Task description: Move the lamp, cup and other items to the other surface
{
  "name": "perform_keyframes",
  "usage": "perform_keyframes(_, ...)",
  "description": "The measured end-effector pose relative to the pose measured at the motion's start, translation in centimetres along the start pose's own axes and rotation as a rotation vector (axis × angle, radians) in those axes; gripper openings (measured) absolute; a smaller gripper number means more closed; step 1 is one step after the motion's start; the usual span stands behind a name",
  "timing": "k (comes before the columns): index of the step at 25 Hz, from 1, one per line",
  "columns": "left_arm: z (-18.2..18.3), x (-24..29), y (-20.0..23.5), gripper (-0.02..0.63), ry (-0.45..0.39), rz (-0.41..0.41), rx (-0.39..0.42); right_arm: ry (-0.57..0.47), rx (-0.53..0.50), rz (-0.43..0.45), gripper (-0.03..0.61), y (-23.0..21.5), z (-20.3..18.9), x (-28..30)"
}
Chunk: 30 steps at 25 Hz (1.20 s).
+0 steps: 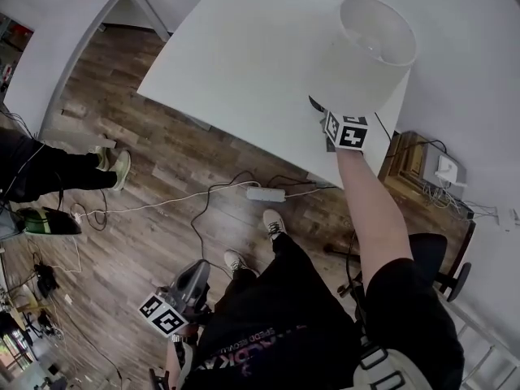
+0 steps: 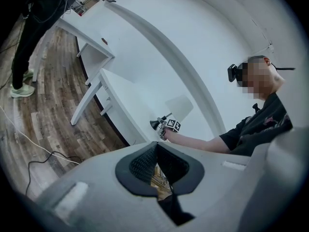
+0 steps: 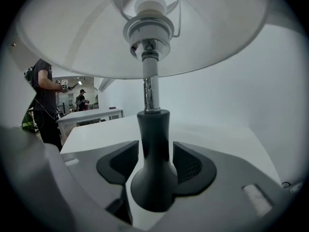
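A lamp with a white shade (image 1: 370, 51) stands near the front right corner of the white table (image 1: 244, 47). My right gripper (image 1: 319, 108) reaches in under the shade. In the right gripper view the lamp's dark flared base (image 3: 153, 158) stands on the table between the jaws of the right gripper (image 3: 154, 164). The jaws are open, with thin gaps on both sides of the base. A chrome stem rises from the base to the shade (image 3: 72, 33). My left gripper (image 1: 199, 270) hangs low by my leg over the wooden floor, shut and empty. No cup is in view.
A white power strip (image 1: 265, 193) and cables lie on the floor before the table. Another person's legs (image 1: 57, 173) are at the left. A dark chair (image 1: 439, 258) and a low wooden shelf (image 1: 422, 161) stand at the right. A second white table (image 2: 91, 37) stands farther off.
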<state>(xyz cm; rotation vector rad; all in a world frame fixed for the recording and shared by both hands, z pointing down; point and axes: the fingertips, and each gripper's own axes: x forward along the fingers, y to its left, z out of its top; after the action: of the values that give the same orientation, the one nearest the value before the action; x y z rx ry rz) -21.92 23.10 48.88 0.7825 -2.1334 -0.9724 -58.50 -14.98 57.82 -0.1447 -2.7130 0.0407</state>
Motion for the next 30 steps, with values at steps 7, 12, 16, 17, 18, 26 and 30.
perform_keyframes(7, -0.8, 0.5, -0.1, 0.000, 0.011, 0.031, -0.012, 0.012, -0.022, 0.033, 0.176, 0.1, 0.2, 0.9)
perform_keyframes(12, -1.3, 1.1, -0.7, 0.000, 0.010, 0.035, -0.002, 0.006, -0.024, 0.036, 0.170, 0.2, 0.3, 0.8)
perform_keyframes(16, -1.9, 1.5, -0.8, 0.000, -0.004, 0.037, -0.010, 0.003, -0.033, 0.039, 0.169, 0.1, 0.0, 0.8)
perform_keyframes(17, -2.1, 1.5, -0.8, 0.000, -0.011, 0.037, -0.016, 0.001, -0.033, 0.043, 0.169, 0.1, -0.1, 0.7)
perform_keyframes(18, -2.3, 1.6, -0.7, 0.000, -0.017, 0.035, -0.021, -0.002, -0.036, 0.046, 0.169, 0.1, 0.0, 0.5)
perform_keyframes(26, -2.0, 1.5, -0.8, 0.000, -0.050, 0.008, -0.015, -0.011, -0.047, 0.053, 0.167, 0.1, -0.4, -1.8)
perform_keyframes(30, -1.4, 1.2, -0.5, 0.000, -0.045, -0.012, -0.010, -0.030, -0.037, 0.038, 0.167, 0.2, 0.4, -2.8)
